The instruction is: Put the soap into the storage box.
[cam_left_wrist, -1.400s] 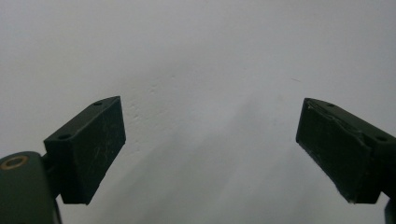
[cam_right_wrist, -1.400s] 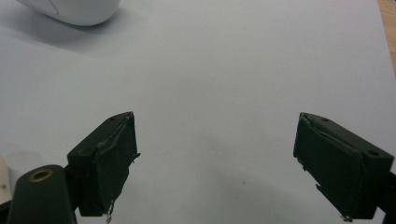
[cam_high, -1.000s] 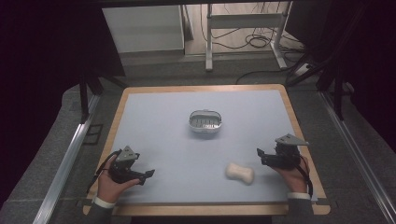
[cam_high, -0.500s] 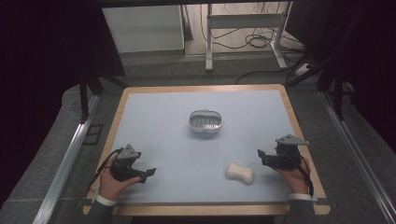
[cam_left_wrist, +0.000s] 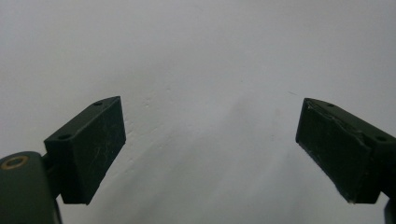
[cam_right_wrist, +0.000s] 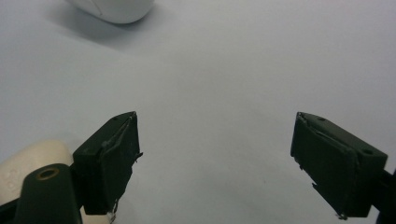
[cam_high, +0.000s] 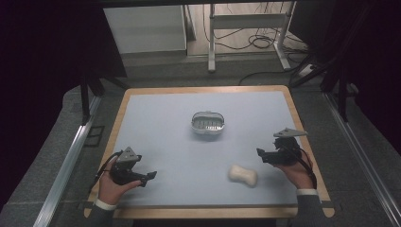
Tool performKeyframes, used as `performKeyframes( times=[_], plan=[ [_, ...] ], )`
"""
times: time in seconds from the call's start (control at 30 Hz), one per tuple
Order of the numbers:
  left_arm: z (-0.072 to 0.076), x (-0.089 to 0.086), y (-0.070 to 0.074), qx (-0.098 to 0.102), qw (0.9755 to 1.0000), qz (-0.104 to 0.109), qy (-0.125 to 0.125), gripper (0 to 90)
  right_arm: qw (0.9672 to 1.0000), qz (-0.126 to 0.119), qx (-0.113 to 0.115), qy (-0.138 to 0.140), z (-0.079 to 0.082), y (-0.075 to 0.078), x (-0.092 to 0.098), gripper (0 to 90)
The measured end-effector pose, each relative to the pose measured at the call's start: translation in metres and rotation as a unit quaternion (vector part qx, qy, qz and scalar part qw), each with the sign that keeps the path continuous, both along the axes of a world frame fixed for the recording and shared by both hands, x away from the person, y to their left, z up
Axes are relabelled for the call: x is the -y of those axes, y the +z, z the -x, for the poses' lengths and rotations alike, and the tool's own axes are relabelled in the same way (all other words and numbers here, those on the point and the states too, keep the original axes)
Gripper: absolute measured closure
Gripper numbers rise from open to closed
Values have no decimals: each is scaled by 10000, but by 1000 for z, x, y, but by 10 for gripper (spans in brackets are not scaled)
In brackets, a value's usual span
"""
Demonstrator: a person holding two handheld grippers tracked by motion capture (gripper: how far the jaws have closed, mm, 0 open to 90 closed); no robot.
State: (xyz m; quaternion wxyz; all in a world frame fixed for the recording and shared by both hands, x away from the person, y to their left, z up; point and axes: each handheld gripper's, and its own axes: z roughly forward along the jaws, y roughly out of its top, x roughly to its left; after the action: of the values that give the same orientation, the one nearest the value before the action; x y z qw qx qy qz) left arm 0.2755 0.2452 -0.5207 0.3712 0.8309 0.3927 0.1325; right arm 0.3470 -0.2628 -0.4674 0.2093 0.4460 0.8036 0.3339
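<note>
Both sets of jaws are spread wide with nothing between them. The left gripper hovers low over bare worktop at the near left. The right gripper sits at the near right, jaws apart over pale surface, the cream bone-shaped piece just beside it, untouched. The small grey basket sits mid-worktop, well apart from both.

From above the near edge we look forward and down over the whole table, floor beyond at the frame's top. Our left gripper view sits close to the surface, facing bare tabletop. Our right gripper view, equally low, shares the cream object and grey dish with the high view.
</note>
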Motion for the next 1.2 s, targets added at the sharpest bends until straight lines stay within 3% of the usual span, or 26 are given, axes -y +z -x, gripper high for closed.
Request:
performKeyframes(
  times=[0.43, 0.8, 1.2],
  plan=[
    [0, 2, -1, -48, 10000, -22, -16, 88, 9984, 293, -79, 481, 1, 14, -14, 158],
    [1, 1, -1, -33, 10000, -27, -23, 88, 9961, 346, -262, 766, 6, 19, -30, 179],
    [2, 0, 1, -28, 10000, 57, -17, 88, 9883, 754, -598, 1185, 13, 14, -49, 186]
  ],
)
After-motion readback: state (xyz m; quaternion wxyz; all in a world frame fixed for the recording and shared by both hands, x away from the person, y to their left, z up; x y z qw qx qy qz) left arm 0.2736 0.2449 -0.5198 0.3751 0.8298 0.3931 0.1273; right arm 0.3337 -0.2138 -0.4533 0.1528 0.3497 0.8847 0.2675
